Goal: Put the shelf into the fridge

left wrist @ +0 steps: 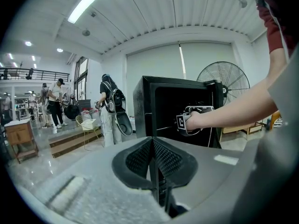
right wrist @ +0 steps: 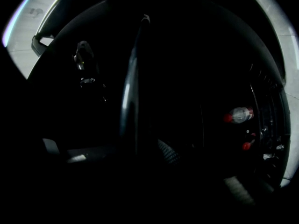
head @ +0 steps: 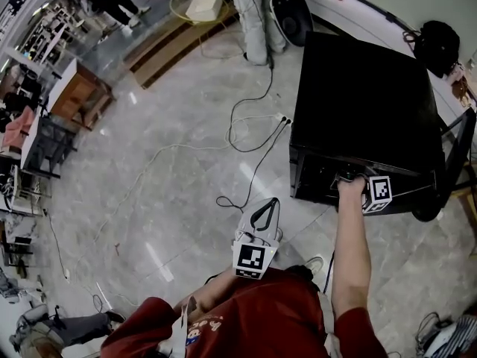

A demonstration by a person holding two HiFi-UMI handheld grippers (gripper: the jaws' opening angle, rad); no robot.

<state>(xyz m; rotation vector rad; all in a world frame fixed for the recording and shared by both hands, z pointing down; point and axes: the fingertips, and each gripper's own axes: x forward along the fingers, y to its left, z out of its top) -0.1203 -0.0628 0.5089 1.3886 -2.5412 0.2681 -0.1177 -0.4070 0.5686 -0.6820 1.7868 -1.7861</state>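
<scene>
left gripper [head: 268, 204] sits nearest, jaws together on nothing, idle, aimed toward the fridge [head: 365, 103]. right gripper [right wrist: 147, 148] is inside the fridge's open front, jaws nearly closed. it looks clamped on the shelf [right wrist: 132, 78] by its thin edge, but it's v. dark, so that's a judgement. step: sliding shelf in. next: keep it level, seat it flat, then let go. head view shows door [head: 456, 159] swung open but no shelf. only right gripper view shows the shelf edge & bottles [right wrist: 238, 115].
</scene>
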